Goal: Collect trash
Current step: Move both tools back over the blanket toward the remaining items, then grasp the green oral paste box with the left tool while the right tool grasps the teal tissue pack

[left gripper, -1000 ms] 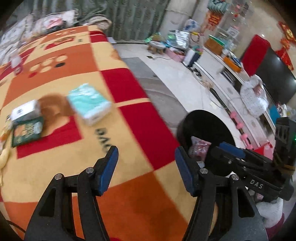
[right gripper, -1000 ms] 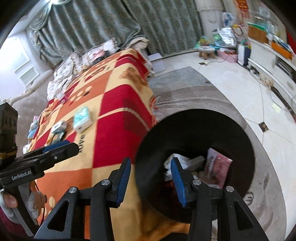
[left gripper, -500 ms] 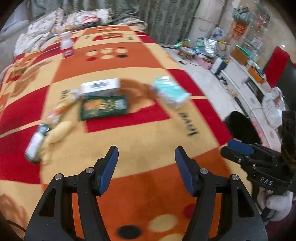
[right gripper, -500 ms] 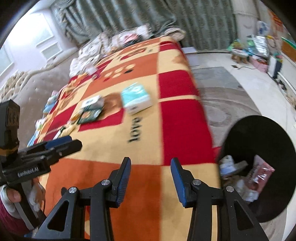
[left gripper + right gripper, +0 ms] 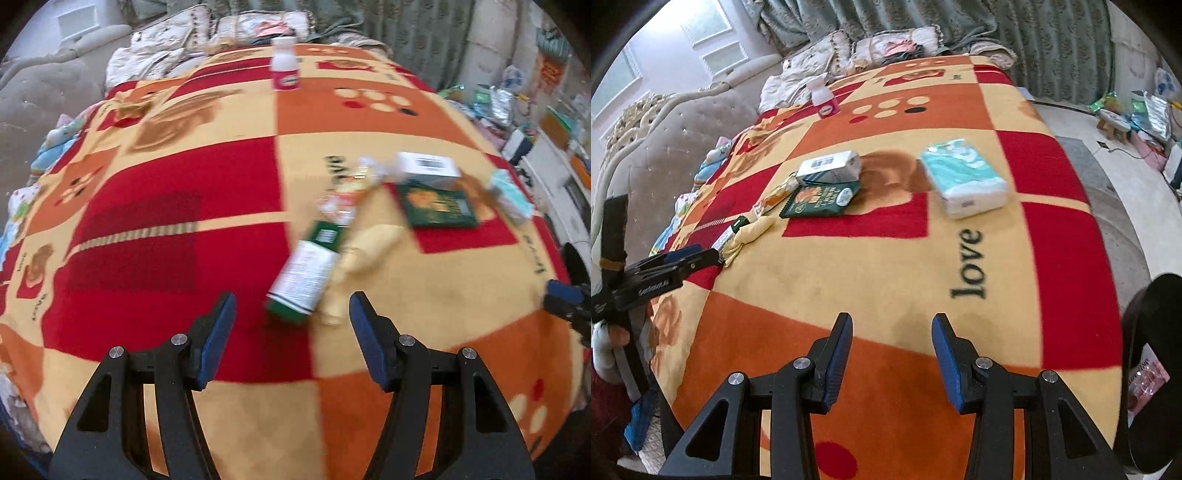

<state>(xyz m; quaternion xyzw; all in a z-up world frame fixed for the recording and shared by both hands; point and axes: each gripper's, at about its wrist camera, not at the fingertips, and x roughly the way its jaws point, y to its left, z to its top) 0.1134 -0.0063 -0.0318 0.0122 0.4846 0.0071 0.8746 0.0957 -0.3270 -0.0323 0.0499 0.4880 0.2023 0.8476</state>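
Trash lies scattered on a red, orange and yellow blanket [image 5: 166, 229]. A green-and-white carton [image 5: 303, 273] lies flat just beyond my left gripper [image 5: 291, 314], which is open and holds nothing. Beside the carton are a yellow crumpled wrapper [image 5: 365, 243], a dark green packet [image 5: 437, 205], a white box [image 5: 428, 166] and a teal tissue pack [image 5: 509, 195]. My right gripper [image 5: 892, 332] hovers open and empty over an orange patch, well short of the tissue pack [image 5: 964, 177]. The black bin [image 5: 1152, 350] stands at the right edge with a pink packet [image 5: 1147, 380] inside.
A pink-and-white bottle [image 5: 284, 66] stands far back on the blanket near pillows [image 5: 192, 33]. A padded headboard [image 5: 665, 122] runs along the left. Grey rug and tiled floor [image 5: 1126, 206] lie to the right of the bed, with clutter by the curtain.
Both views swung from the black bin to the bed. My left gripper travelled left across the blanket up to the green-and-white carton. The bin slid to the right edge of the right wrist view.
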